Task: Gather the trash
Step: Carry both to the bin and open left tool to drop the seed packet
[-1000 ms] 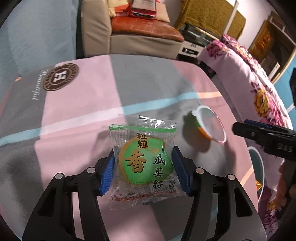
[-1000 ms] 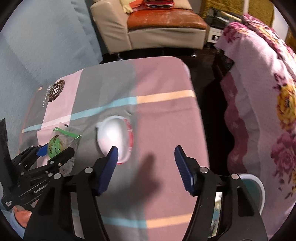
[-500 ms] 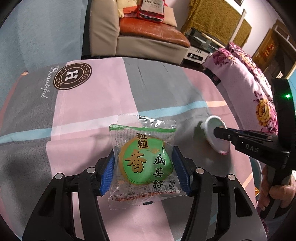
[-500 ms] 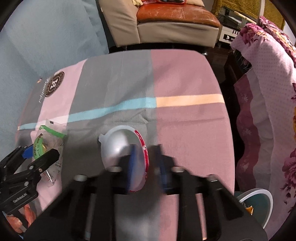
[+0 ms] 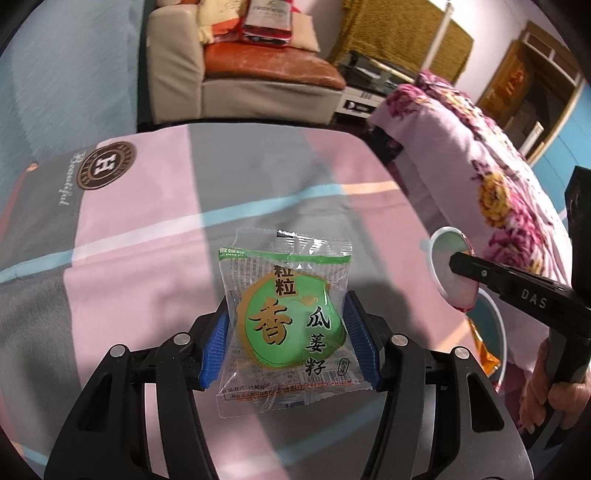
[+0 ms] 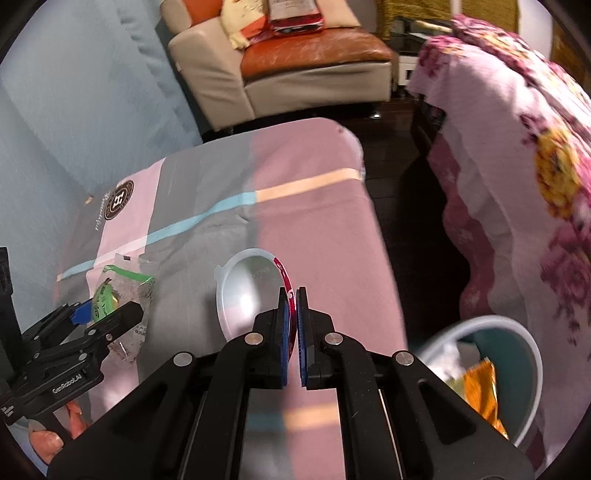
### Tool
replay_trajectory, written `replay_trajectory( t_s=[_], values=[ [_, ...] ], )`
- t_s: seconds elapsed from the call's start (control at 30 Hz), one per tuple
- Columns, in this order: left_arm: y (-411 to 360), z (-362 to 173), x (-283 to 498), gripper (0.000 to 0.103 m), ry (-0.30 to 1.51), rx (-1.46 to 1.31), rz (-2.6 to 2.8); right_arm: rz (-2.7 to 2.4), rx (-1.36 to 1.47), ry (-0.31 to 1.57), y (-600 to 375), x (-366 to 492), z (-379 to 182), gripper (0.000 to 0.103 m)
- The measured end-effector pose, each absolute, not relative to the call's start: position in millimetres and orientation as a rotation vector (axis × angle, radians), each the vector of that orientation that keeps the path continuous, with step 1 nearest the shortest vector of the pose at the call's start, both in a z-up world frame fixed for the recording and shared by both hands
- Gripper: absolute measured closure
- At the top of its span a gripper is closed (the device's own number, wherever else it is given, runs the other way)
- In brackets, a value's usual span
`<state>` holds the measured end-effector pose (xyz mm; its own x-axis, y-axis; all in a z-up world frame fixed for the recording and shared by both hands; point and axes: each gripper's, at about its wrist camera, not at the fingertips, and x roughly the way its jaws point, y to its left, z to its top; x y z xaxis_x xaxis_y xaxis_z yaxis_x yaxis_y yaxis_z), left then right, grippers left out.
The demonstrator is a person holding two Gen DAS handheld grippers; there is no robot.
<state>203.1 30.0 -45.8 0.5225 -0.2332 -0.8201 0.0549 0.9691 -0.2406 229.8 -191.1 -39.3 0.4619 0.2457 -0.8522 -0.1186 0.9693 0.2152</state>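
Blue pads, left: the left hand-held gripper [image 5: 286,338] stands about half open, its ribbed blue pads [image 5: 213,343] pressed on both sides of a clear plastic snack packet with a green and gold round label [image 5: 286,321] — the packet is held upright, above the cloth.
Blue pads, right: the right hand-held gripper [image 6: 292,293] is closed, pinching the red-printed edge of a thin round foil lid with a white rim [image 6: 255,291]; the lid stands on edge between the pads, clear of the cloth.
Person: fingers of a hand [image 5: 546,391] wrap the right gripper's black handle at the right edge of the left wrist view.
Bin: a round teal waste bin with a white rim [image 6: 517,354] sits low beside the bench, near the right gripper — an orange foil wrapper [image 6: 480,391] lies inside.
Bench: a bench covered by a pink and grey blocked cloth [image 5: 147,258] with blue, white and peach stripes and a brown round emblem [image 5: 106,165].
Right side: a pink floral blanket [image 6: 517,166] draped over furniture.
Far end: a beige armchair with an orange-brown leather seat [image 5: 266,70], red and white bags [image 5: 267,20] piled on it.
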Motion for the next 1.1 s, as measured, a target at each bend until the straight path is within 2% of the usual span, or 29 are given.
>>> replay_trajectory(
  t_s=[0.7,1.1],
  values=[
    [-138,-1,124,0.044,0.982,0.001,-0.416,0.031,0.322,0.904,-348,78,7,0.099],
    [-212,-6,107,0.043,1.007,0.099,-0.487,-0.021,0.391,0.862,-404,43,8,0.099]
  ],
)
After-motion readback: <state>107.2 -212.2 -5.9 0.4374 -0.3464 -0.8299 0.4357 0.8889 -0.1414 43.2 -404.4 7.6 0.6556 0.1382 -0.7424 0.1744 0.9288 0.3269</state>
